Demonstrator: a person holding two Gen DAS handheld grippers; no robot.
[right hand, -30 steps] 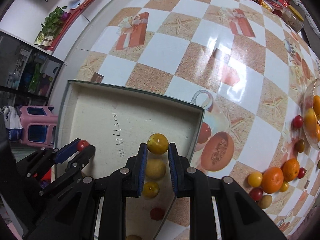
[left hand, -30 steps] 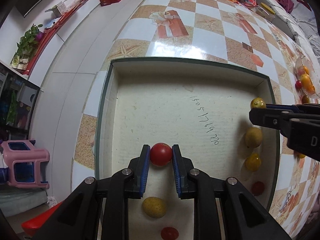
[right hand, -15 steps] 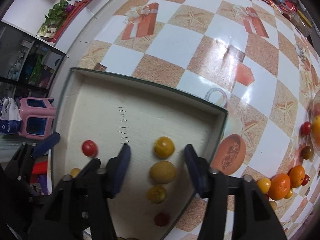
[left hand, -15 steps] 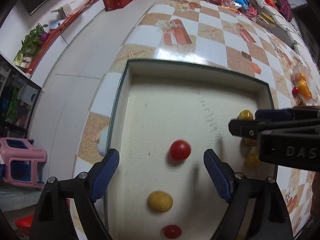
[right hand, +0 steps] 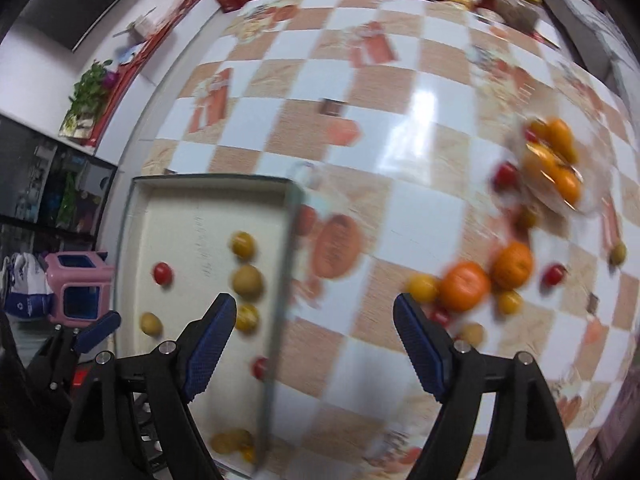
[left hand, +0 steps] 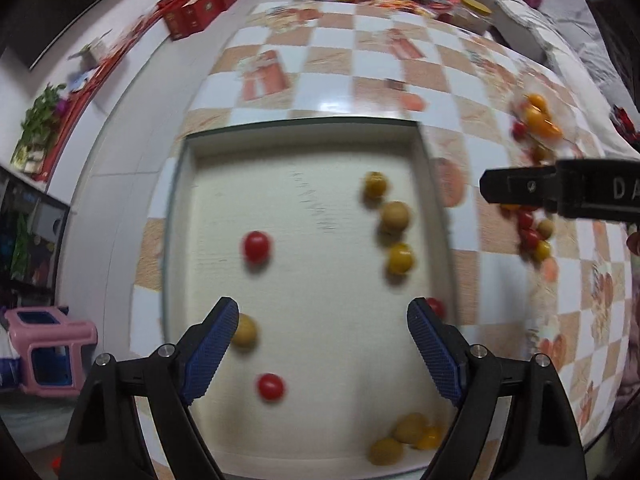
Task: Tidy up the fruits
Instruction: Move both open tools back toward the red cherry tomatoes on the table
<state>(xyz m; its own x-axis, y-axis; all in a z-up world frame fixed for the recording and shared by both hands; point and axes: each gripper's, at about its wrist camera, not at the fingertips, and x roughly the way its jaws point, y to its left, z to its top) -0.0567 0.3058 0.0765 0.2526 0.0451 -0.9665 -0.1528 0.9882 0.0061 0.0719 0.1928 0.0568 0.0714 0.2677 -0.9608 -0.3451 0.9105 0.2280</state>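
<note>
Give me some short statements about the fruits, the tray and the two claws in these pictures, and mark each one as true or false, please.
1. The left claw is closed on a red tomato. False: it is open and holds nothing; the nearest red tomato lies free on the tray.
2. The right claw is open and empty. True.
3. Two oranges lie on the table, outside the tray. True.
4. The tray holds only red fruits. False: several yellow fruits lie in it too.
5. A pink stool stands on the table beside the tray. False: it stands below, off the table.
</note>
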